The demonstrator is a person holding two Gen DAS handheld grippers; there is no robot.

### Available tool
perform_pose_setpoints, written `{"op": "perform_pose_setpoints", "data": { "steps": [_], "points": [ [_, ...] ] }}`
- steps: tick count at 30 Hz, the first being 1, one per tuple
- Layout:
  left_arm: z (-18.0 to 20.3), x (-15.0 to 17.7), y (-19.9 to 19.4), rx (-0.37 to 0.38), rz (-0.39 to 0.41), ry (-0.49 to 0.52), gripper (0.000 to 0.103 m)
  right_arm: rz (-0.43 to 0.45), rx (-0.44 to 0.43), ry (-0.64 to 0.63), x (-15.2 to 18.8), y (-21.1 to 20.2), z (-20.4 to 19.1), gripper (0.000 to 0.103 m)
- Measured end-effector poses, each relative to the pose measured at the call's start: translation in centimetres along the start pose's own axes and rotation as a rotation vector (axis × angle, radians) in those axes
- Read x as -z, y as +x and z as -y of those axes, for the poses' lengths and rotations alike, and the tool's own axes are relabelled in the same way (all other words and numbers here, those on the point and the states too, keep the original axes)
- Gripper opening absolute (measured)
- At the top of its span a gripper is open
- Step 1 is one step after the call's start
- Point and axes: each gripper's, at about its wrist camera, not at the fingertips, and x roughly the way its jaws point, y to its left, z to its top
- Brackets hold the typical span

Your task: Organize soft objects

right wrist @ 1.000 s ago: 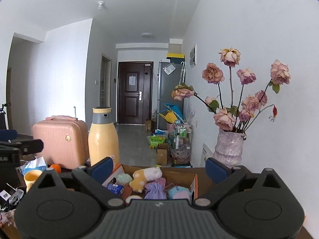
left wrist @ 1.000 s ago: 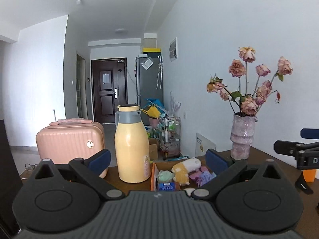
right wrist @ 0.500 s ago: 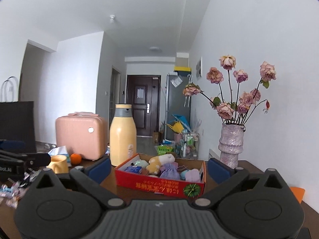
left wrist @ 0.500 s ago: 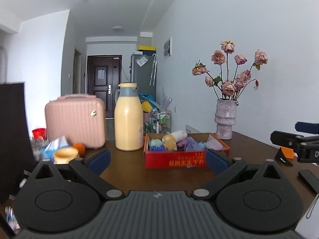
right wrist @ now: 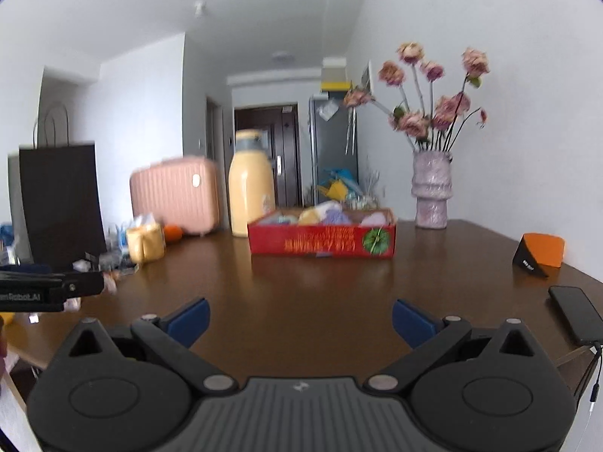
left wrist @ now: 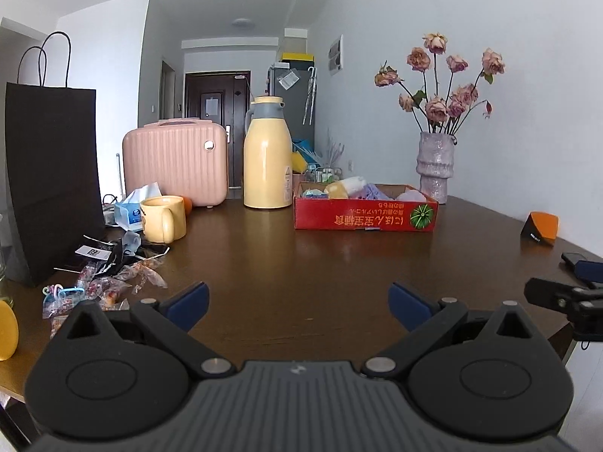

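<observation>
A red cardboard box (left wrist: 365,218) stands at the far side of the brown table (left wrist: 301,263). It holds several soft toys, among them a yellow and white plush (left wrist: 345,187) and purple ones (left wrist: 371,191). The box also shows in the right wrist view (right wrist: 321,242), blurred. My left gripper (left wrist: 297,307) is open and empty, low over the table's near part, well short of the box. My right gripper (right wrist: 299,322) is open and empty too, at a like distance. Each gripper shows at the edge of the other's view.
A yellow thermos (left wrist: 267,154), pink case (left wrist: 176,162), yellow mug (left wrist: 164,218), tissue pack and black paper bag (left wrist: 51,180) stand left. Snack wrappers (left wrist: 109,275) lie at the near left. A vase of dried roses (left wrist: 435,169), orange-black block (left wrist: 539,228) and phone (right wrist: 574,314) are right.
Both grippers have pulled back from the box and dropped lower. The box, close below a second ago, now sits far across the table. Both stay open and empty.
</observation>
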Motion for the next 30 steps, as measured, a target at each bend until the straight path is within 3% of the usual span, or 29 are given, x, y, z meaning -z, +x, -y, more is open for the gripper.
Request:
{"op": "perform_pose_setpoints", "data": {
  "steps": [4,7,30],
  "points": [
    [0.6,0.0,-0.1,-0.020,0.023,0.008,0.103,0.000,0.013,0.000,0.0,0.0,-0.2,0.103],
    [0.8,-0.3,-0.4,0.009,0.033,0.016,0.103,0.015,0.032,0.016,-0.3,-0.2,0.0,0.103],
    [1.0,-0.8,-1.0,0.009,0.059,0.013,0.103,0.045,0.020,0.000,-0.6,-0.6,-0.2,0.103]
  ]
}}
